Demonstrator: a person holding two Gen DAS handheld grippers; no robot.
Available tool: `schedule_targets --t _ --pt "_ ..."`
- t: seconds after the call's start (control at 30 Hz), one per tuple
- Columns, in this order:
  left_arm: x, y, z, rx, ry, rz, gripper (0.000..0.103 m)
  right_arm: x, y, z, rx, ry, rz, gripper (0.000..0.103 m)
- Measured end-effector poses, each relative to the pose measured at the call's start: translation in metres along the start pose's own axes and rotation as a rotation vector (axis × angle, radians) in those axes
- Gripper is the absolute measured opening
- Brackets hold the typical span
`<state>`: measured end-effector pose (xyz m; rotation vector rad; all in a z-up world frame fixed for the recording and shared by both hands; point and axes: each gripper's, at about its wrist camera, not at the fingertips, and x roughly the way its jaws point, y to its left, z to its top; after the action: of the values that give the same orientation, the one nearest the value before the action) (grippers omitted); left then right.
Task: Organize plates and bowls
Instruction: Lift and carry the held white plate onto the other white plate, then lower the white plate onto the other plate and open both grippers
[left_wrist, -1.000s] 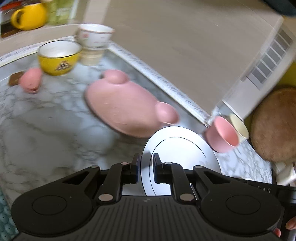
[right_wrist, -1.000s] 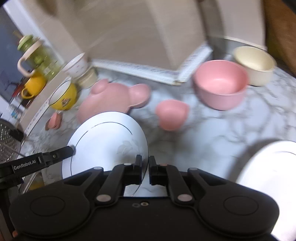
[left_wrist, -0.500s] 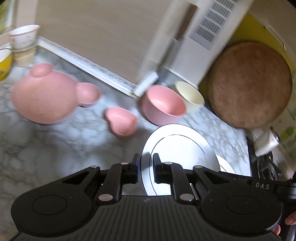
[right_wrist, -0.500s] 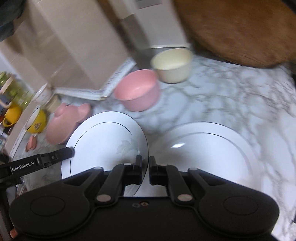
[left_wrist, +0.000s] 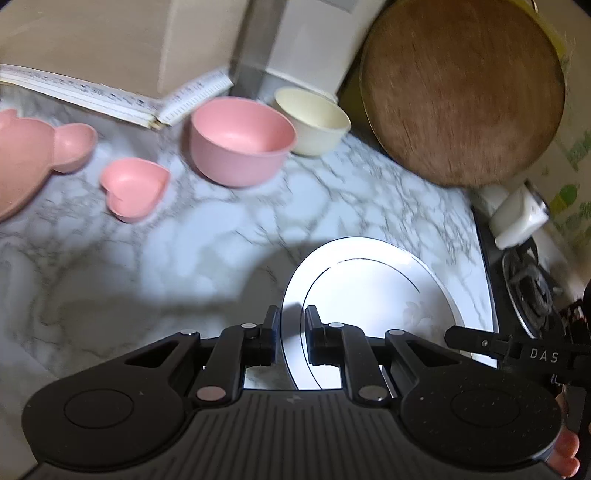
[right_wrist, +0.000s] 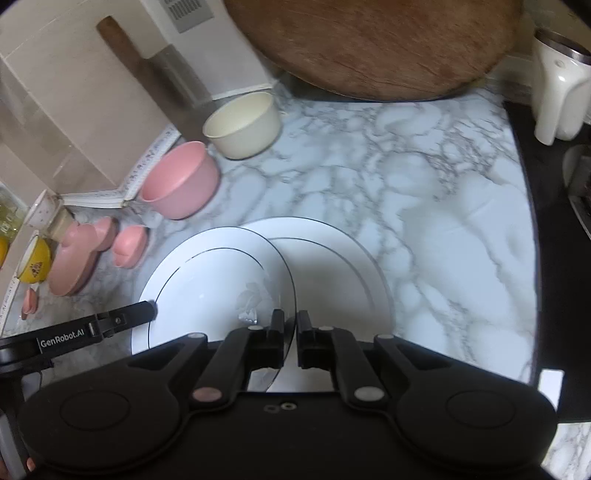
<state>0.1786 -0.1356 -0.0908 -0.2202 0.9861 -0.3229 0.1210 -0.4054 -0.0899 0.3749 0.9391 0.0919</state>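
Observation:
Both grippers hold one white plate (right_wrist: 214, 288) with a thin dark ring by its opposite rims. My left gripper (left_wrist: 291, 328) is shut on its left rim, where the same plate (left_wrist: 369, 306) fills the lower middle of the left wrist view. My right gripper (right_wrist: 290, 332) is shut on its right rim. A second white plate (right_wrist: 332, 266) lies on the marble counter (right_wrist: 424, 184), partly under the held one. A pink bowl (left_wrist: 240, 144) and a cream bowl (left_wrist: 314, 122) stand at the back. A pink heart dish (left_wrist: 135, 188) and a pink bear-shaped plate (left_wrist: 29, 158) lie to the left.
A round wooden board (left_wrist: 461, 92) leans at the back right. A white jug (right_wrist: 557, 85) and a black stove (left_wrist: 528, 280) border the counter's right edge. A yellow bowl (right_wrist: 35, 266) sits far left, and a cleaver (right_wrist: 159, 74) hangs on the wall.
Both grippers carried the held plate to the right across the counter. The pink dishes slid to the left of view, and the second white plate now lies beneath the held one.

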Motion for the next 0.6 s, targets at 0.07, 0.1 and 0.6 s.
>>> schedule_targets --t 0.07,0.1,0.6 --pt "0.004 -0.006 -0.003 0.019 0.003 0.005 0.013 0.001 -0.007 -0.001 0.008 0.007 -0.002 0.007" --pt "0.005 -0.01 -0.003 0.037 -0.003 0.008 0.013 0.001 -0.01 -0.002 0.016 0.009 -0.005 0.007" --pt "0.03 -0.036 -0.008 0.095 0.059 0.01 0.013 0.002 -0.039 -0.001 0.044 0.02 -0.004 0.006"
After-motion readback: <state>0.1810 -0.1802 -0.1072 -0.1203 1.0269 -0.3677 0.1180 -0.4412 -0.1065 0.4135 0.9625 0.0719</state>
